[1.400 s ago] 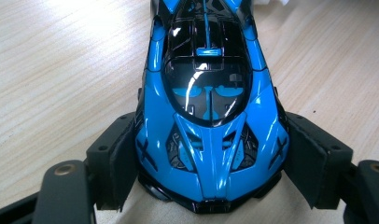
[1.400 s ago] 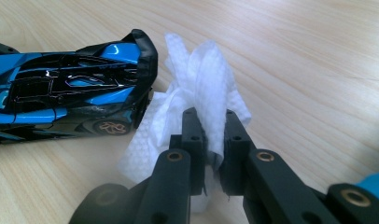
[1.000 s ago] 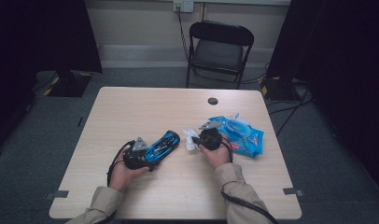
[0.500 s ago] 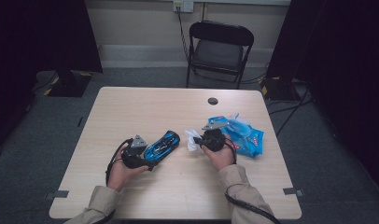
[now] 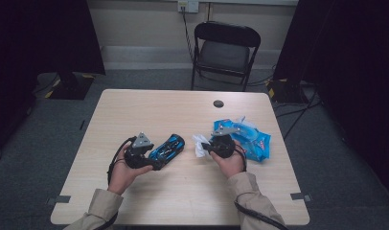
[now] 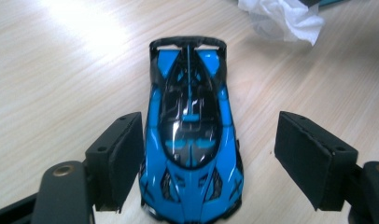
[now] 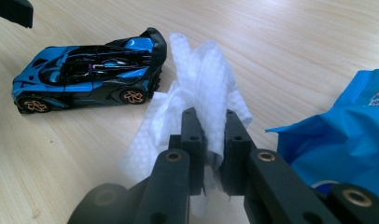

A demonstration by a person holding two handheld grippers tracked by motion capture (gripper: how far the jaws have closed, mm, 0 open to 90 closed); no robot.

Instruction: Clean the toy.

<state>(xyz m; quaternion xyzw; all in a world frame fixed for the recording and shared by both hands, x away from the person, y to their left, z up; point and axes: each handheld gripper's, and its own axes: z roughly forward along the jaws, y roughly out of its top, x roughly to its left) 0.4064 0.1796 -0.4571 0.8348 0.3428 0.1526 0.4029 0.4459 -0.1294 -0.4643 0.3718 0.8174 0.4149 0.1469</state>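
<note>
Wipe gripped, toy car waiting on the desk

The glossy blue-and-black toy car (image 6: 191, 140) lies centre-frame between the left hand-held gripper's (image 6: 208, 163) just-narrowed open jaws, ungripped; the right hand-held gripper (image 7: 210, 140) pinches a crumpled white wipe (image 7: 197, 88) beside the blue wipe packet (image 5: 252, 139). Wiping looks not yet begun.

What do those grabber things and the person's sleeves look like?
Each gripper, left and right, is black, with two flat rectangular jaw blocks fixed by brass-coloured screws. A grey three-cornered plate sits on top, and a black cable trails behind. The sleeves are tan.
</note>
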